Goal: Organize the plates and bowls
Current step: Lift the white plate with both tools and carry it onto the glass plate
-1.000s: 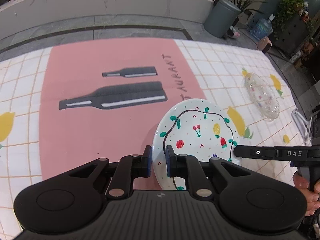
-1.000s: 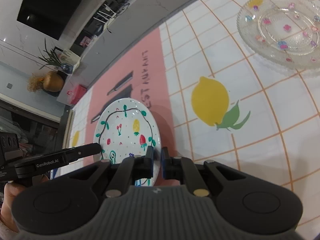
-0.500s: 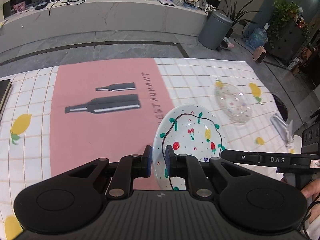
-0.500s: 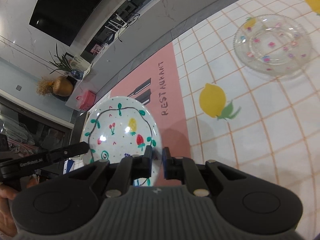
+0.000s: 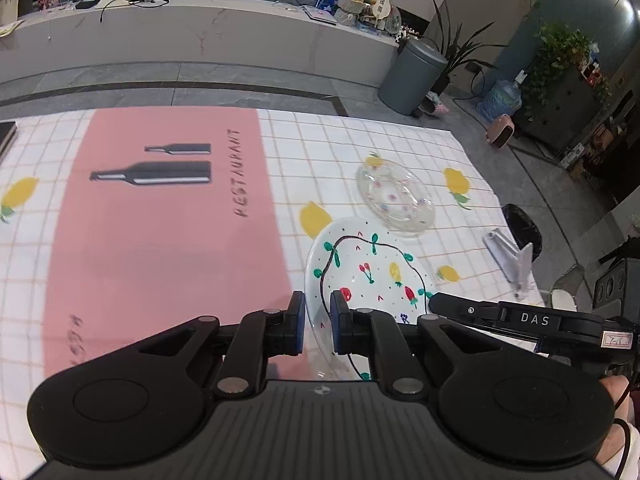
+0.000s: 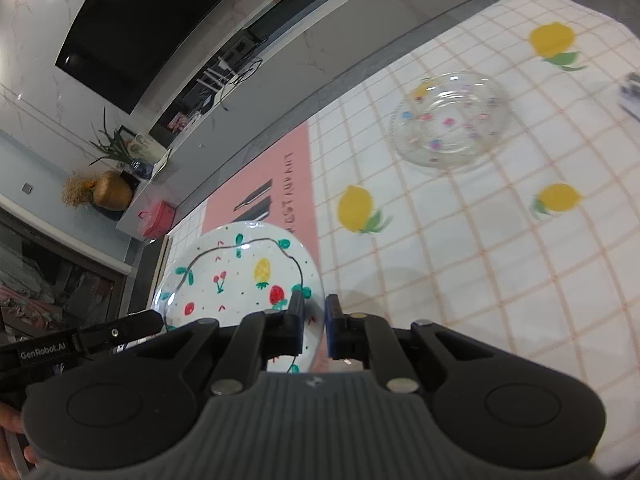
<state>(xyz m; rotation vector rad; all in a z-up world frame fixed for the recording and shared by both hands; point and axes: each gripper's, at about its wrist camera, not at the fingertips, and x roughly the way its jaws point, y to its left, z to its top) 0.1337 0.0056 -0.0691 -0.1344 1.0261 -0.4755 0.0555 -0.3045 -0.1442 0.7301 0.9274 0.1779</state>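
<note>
Plates were the matter in hand, and only two showed. The painted plate [image 5: 372,268], white with cherries, a pineapple and strawberries, was held up off the tabletop [image 5: 168,240], tilted, with its shadow on the cloth below in the right wrist view. The left tool [image 5: 317,322] had its fingers closed on the plate's near left rim, one finger on each face. The right tool [image 6: 314,326] was clamped in the same way on the opposite edge, so both tools carried the one plate between them.

The glass plate [image 5: 396,198], clear with small coloured dots, lay flat on the checked cloth, beyond the painted plate and apart from it. A metal stand [image 5: 510,258] lay on its side near the right edge of the tabletop, well apart from both plates. No bowl could be seen in either view.

As a judgement, the task looked to be at an early or middle stage: one plate was lifted and in transit, and nothing was yet stacked or racked. What seemed left was to bring the painted plate to its place, perhaps onto the glass plate or into the stand, though the pictures did not settle which. Any bowls would also remain, if there were any outside the views.
</note>
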